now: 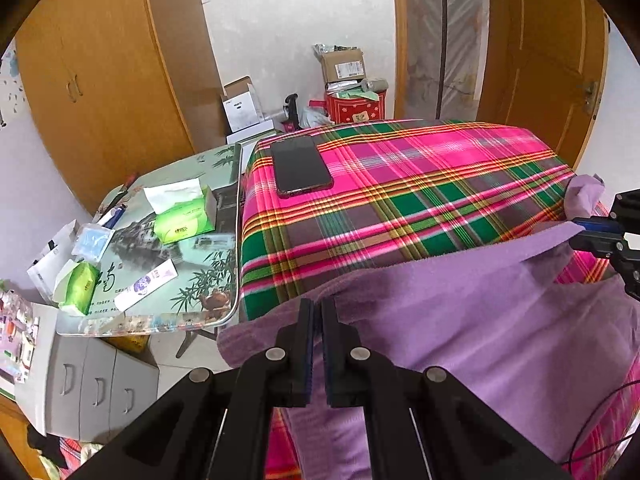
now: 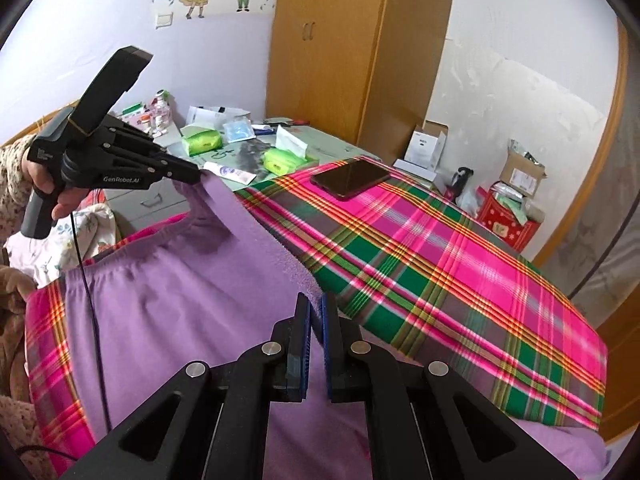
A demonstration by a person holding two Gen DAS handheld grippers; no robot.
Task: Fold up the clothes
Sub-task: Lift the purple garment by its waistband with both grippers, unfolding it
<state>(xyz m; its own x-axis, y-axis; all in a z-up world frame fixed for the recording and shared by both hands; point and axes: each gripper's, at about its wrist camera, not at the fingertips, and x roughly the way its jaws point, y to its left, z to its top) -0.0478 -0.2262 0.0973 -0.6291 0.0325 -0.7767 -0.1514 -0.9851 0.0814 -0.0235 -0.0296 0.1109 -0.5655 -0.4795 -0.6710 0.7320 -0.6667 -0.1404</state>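
Right at the tips of the left gripper, the jaws are pinched nearly together on the edge of a soft purple fleece garment, holding it up off the bed. Over to that gripper's right, the right gripper has its blue-padded fingers clamped on another edge of the same garment, so the cloth hangs stretched between the two. Just past both grippers lies a pink and green plaid bedspread, with a black slab smartphone resting on it further ahead. Off to the left sits a glass-topped side table with green tissue packs.
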